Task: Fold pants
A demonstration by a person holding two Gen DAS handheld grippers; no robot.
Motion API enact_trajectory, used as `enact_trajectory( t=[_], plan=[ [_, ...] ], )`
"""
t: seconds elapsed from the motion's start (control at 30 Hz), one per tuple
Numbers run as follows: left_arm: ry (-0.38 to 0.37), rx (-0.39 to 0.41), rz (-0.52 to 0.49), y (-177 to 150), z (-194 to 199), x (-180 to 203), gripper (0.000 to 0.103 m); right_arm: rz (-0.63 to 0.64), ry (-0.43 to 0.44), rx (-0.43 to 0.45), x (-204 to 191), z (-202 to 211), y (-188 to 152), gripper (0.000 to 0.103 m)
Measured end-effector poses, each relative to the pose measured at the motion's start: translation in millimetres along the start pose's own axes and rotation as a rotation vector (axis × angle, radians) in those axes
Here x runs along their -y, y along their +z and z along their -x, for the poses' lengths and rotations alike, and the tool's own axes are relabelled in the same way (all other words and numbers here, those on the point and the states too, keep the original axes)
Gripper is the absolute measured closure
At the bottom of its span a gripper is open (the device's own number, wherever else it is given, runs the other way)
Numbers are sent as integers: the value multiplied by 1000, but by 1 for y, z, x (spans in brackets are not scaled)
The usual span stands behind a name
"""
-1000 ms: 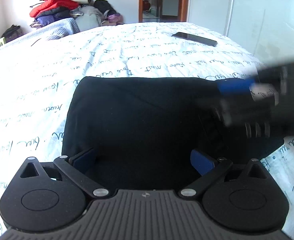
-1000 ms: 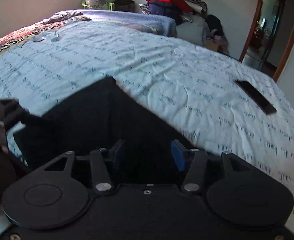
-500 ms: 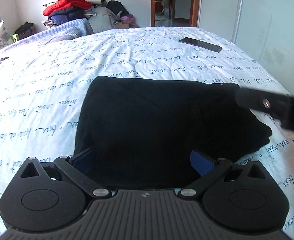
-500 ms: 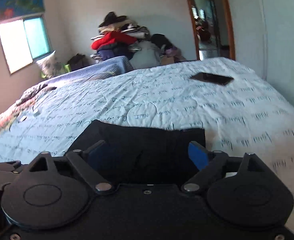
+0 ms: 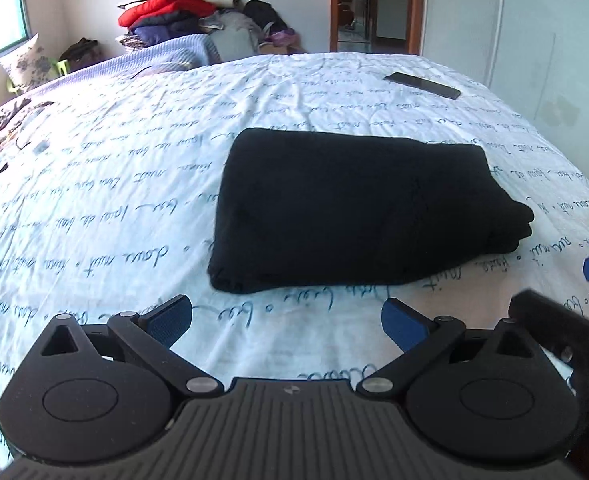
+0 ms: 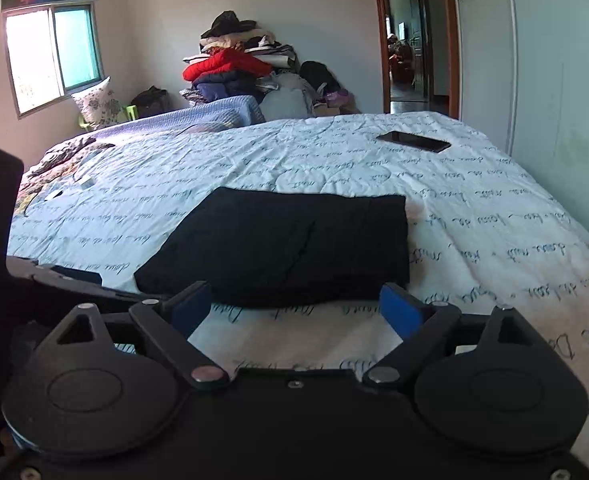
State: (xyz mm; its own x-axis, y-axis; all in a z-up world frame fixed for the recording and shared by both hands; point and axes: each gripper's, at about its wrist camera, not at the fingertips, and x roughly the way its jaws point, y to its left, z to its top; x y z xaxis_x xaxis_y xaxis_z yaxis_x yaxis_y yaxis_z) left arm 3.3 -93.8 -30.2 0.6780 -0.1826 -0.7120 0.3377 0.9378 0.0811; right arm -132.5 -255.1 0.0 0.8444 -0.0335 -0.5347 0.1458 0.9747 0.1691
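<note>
Now, black pants (image 5: 354, 208) — soft, squared, folded

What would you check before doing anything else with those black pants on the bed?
1. Pants folded into a compact stack: ok.
2. Left tool open, nothing between its pads: ok.
3. Right tool, jaws just opened, clear of the cloth: ok.
4. Phone lies apart from the pants: ok.
5. Stack's right edge looks uneven, layers stepped: not ok.
6. Hidden underside smooth: cannot tell.
</note>
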Motion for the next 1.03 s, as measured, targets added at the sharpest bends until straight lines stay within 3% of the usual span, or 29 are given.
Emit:
enact_trajectory(
  t=[0.2,0.37,0.6,0.83,1.03],
  plan=[
    [48,-4,15,-7,0,-10,1,30,9,-57,-14,-12,-13,11],
    [50,-7,15,-7,-2,-10,1,51,-6,-56,-18,-11,-14,11],
    [36,46,2,-9,5,-4,1,39,-18,-51,-12,-10,-13,11],
    [50,110,92,-8,14,-15,3,36,-16,-48,-9,-10,-13,11],
    [57,125,112,-6,16,-23,1,41,-16,-51,-9,-11,-13,11]
  ],
)
